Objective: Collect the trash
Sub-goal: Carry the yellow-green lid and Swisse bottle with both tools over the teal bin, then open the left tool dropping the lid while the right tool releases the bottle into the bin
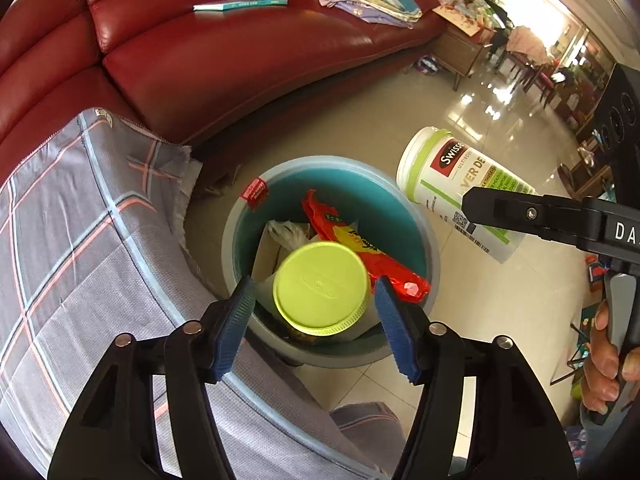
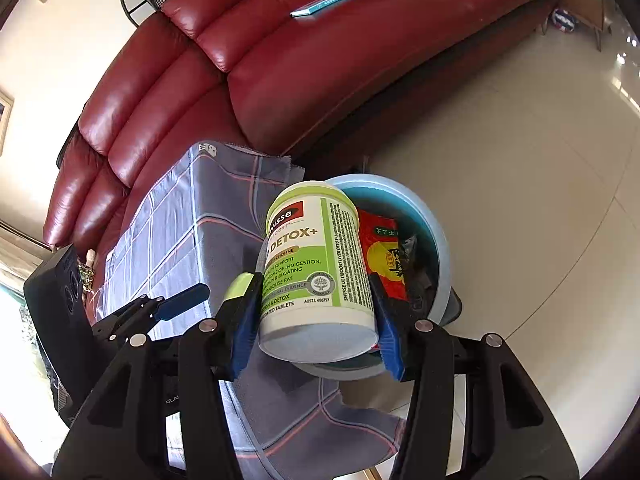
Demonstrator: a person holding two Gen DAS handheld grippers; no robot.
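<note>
Bottle (image 2: 316, 272) sat clamped in my right claw (image 2: 315, 280), blue pads squeezing both sides, tilted, base toward the camera, just over the near rim of the bin (image 2: 440, 248). White plastic cylinder, green-and-white label, pale green cap end pointing away.

Left claw (image 1: 316, 284) stood apart. Lime lid (image 1: 322, 288) was between the pads, gap visible on each side, nothing gripping it. Round, flat top, ribbed edge, over the bin's mouth. Could not tell whether it rested on the trash or was in the air.

Room: glossy pale tile floor (image 1: 400, 120) with window glare. Curved red leather sofa (image 1: 240, 60), shiny, seamed cushions. Grey plaid cloth (image 1: 80, 220), coarse weave with pink and blue lines, draped over something at the sofa's near end, beside the bin. Thin teal book (image 1: 240, 3) and a pile of folded fabric (image 1: 368, 0) on the seat further along.

Bin: round, teal inside, paler blue rim, standing on the tiles. Inside it a crinkled red-and-yellow wrapper (image 1: 360, 248), plus whitish paper or plastic I could not identify.

Bin's near side was hidden behind the lid and bottle. A hand (image 1: 604, 360) on the right claw's grip was cut off at the frame edge. Far room was too small and overexposed to read.
</note>
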